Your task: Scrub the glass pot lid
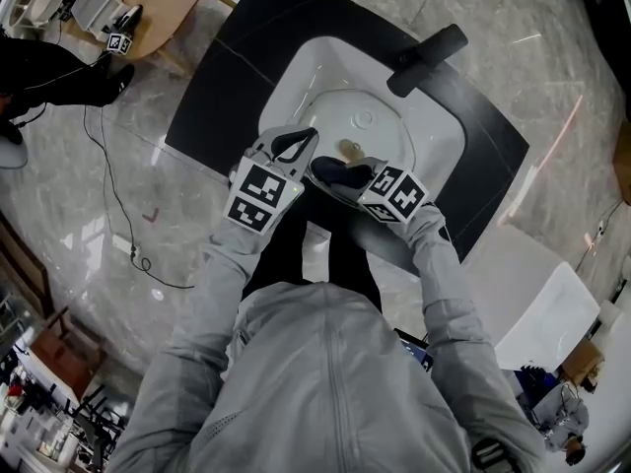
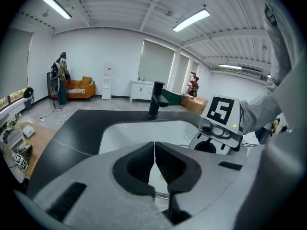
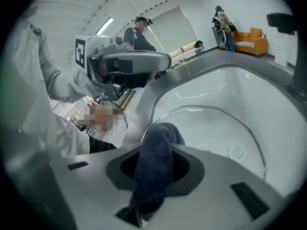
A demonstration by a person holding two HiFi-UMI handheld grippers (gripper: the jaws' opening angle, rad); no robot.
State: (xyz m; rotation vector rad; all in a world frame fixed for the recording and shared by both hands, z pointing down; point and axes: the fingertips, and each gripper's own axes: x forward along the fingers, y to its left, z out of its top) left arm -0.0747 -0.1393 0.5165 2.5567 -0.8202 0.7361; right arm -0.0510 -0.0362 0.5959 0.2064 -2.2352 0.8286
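Note:
A glass pot lid (image 1: 380,131) with a metal rim (image 3: 192,108) lies tilted in the white sink (image 1: 439,131). At the lid's near-left edge my left gripper (image 1: 296,146) is shut, and a thin strip of the rim (image 2: 161,194) shows between the jaws low down. My right gripper (image 1: 340,173) is shut on a dark blue cloth (image 3: 156,162), which bulges out past the jaws over the lid's near edge. The cloth (image 1: 335,172) sits just right of the left gripper. The left gripper view shows the right gripper's marker cube (image 2: 223,114) close by on the right.
A black faucet (image 1: 426,59) stands at the sink's far right corner, set in a black counter (image 1: 212,101). The sink drain (image 1: 365,118) shows through the glass. A cable trails on the floor at left, and a person (image 2: 61,78) stands far off by an orange sofa.

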